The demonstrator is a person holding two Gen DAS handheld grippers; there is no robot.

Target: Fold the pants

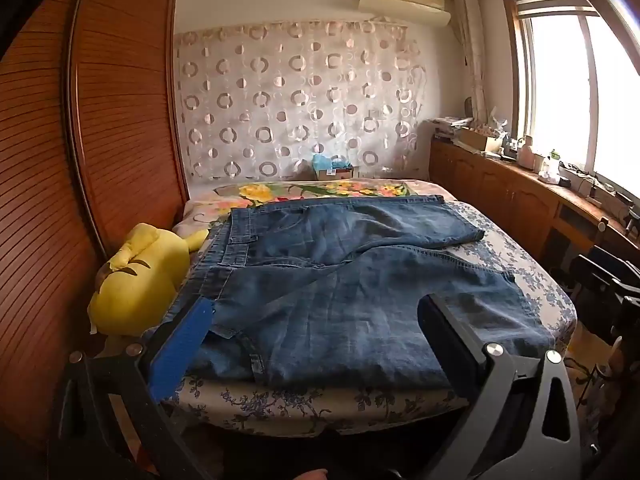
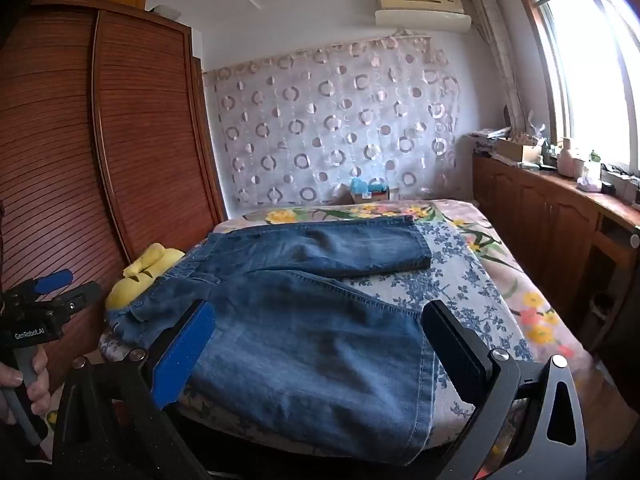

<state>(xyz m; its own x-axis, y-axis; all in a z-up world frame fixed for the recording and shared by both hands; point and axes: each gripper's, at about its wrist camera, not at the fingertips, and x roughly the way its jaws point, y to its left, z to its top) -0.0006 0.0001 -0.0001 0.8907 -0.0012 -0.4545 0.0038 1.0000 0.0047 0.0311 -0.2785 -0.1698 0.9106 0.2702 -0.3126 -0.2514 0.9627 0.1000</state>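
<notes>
Jeans [image 1: 340,280] lie spread flat on the bed [image 1: 520,248], waistband toward the yellow plush toy [image 1: 140,276] at the wardrobe [image 1: 100,120] side, legs running toward the window side. Far leg lies flat. Near leg reaches the bed's front edge, and in the right wrist view its hem [image 2: 420,420] hangs slightly over.

Left hand-held gripper [image 1: 316,328]: jaws spread wide, nothing between the pads. Hovers at the near edge, over the waistband and seat end. Blue pad sits near a belt loop; contact with cloth cannot be judged.

Right hand-held gripper [image 2: 320,344]: jaws equally wide, empty. Hovers over the near leg toward its hem end. The left one also shows at the right view's left margin, held by a hand [image 2: 24,384].

Risks, as judged:
- Pinching one denim layer only would let the under layer drag, so the fold comes out skewed.
- Uneven lift between the two ends would twist the leg and put the seams off line.
- The overhanging hem could slide off the bed if tugged toward the front edge.
- The plush toy crowds the waistband and may snag cloth swung that way.
</notes>
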